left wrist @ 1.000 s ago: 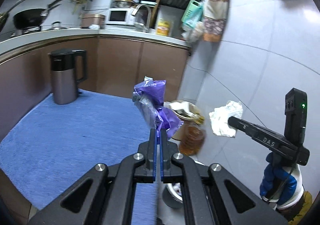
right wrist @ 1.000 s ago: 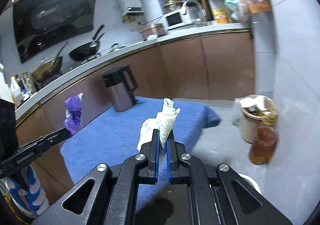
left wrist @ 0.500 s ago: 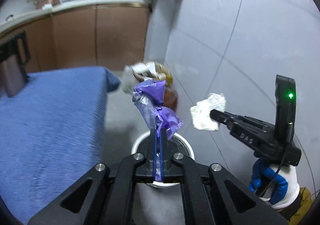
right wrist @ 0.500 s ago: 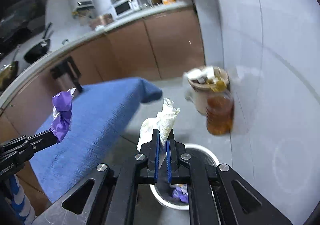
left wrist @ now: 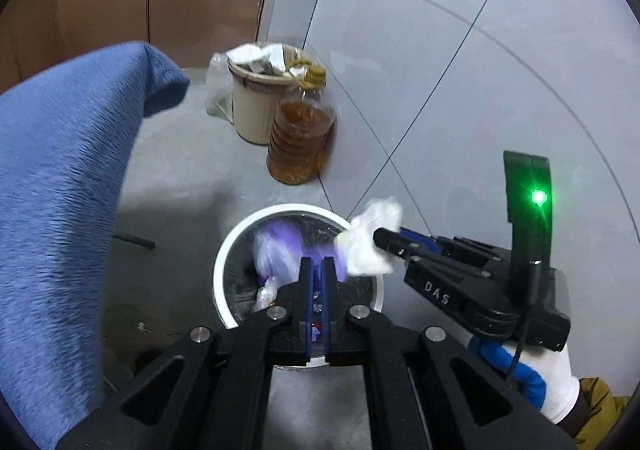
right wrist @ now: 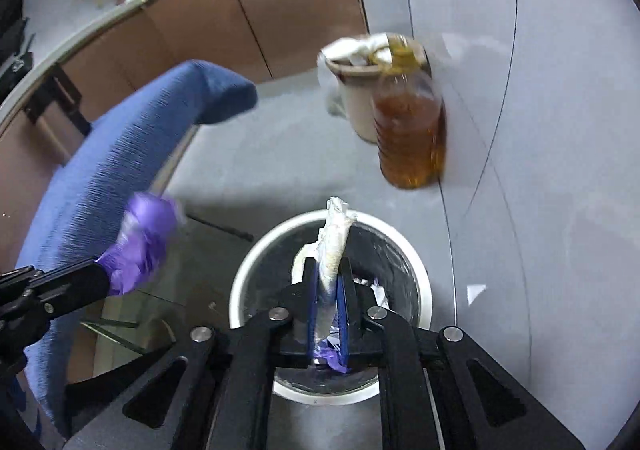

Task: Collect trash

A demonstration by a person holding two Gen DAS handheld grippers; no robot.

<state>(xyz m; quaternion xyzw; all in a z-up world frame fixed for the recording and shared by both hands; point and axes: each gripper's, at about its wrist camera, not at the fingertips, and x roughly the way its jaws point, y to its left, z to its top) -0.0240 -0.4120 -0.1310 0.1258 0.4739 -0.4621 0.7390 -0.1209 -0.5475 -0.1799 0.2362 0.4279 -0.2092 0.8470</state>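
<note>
A white-rimmed bin [left wrist: 219, 270] with a black liner stands on the floor right below both grippers, with scraps inside. My left gripper [left wrist: 316, 262] is shut on a crumpled purple wrapper [left wrist: 280, 248], which is blurred and hangs over the bin's mouth; in the right wrist view the left gripper [right wrist: 100, 270] holds the wrapper [right wrist: 140, 246] just left of the bin [right wrist: 237, 286]. My right gripper [right wrist: 327, 266] has its jaws opening, with a twisted wad of white paper [right wrist: 334, 238] still upright between the pads. The left wrist view shows that right gripper [left wrist: 378, 240] and the paper [left wrist: 368, 246] at the bin's right rim.
A bottle of amber oil [left wrist: 300, 142] and a full beige bin [left wrist: 252, 110] stand against the tiled wall behind. A table under blue cloth [left wrist: 60, 170] overhangs on the left. A gloved hand [left wrist: 532, 374] holds the right gripper.
Both grippers have swung off the blue table and tipped down over the white bin. The right jaws stand slightly wider around the paper than before.
</note>
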